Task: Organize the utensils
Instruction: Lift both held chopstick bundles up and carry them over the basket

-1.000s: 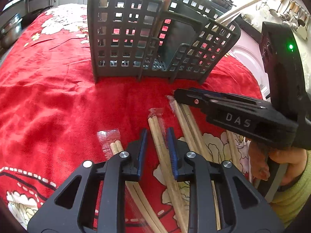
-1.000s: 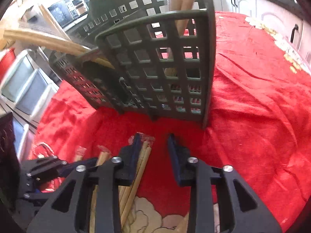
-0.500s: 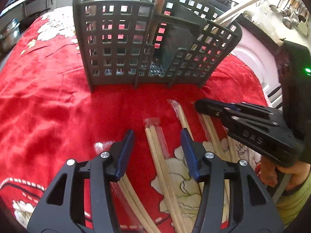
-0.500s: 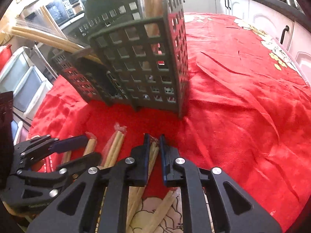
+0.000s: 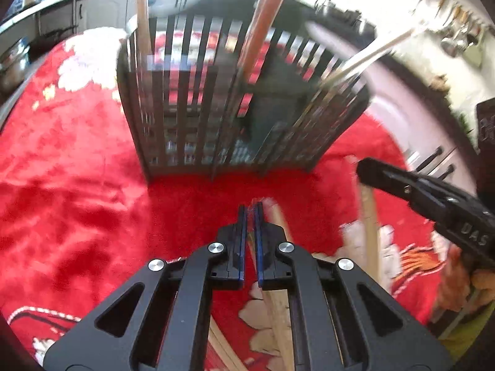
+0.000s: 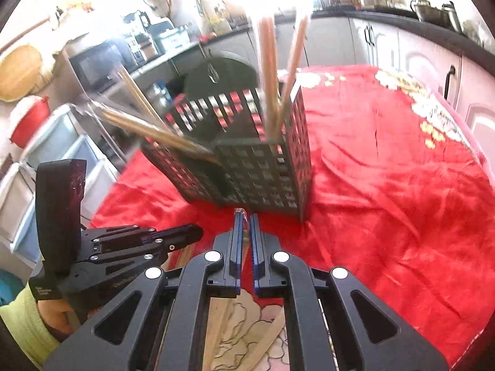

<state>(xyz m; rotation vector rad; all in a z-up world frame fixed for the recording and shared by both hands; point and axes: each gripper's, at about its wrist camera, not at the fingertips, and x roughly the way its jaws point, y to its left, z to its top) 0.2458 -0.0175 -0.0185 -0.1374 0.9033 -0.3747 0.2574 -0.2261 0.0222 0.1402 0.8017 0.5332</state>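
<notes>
A dark grey perforated utensil basket [image 5: 235, 117] stands on the red cloth and holds several wrapped wooden chopstick pairs [image 6: 269, 77]. My left gripper [image 5: 250, 213] is shut on a wrapped chopstick pair [image 5: 278, 216], lifted above the cloth in front of the basket. My right gripper [image 6: 244, 219] is shut on another wrapped chopstick pair [image 6: 244, 244], close to the basket [image 6: 256, 167]. The right gripper shows at the right of the left wrist view [image 5: 368, 170], with its chopsticks [image 5: 369, 216] hanging below. The left gripper shows at the left of the right wrist view [image 6: 188, 232].
More wrapped chopsticks [image 6: 266, 340] lie on the red flowered cloth [image 6: 386, 185] below the grippers. Kitchen counters and cabinets [image 6: 402, 40] run behind the table. Plastic drawers [image 6: 46, 154] stand off the table's left edge.
Both grippers have closed on chopstick pairs and risen from the cloth. The left one was open around its pair half a second ago. The views are motion-blurred.
</notes>
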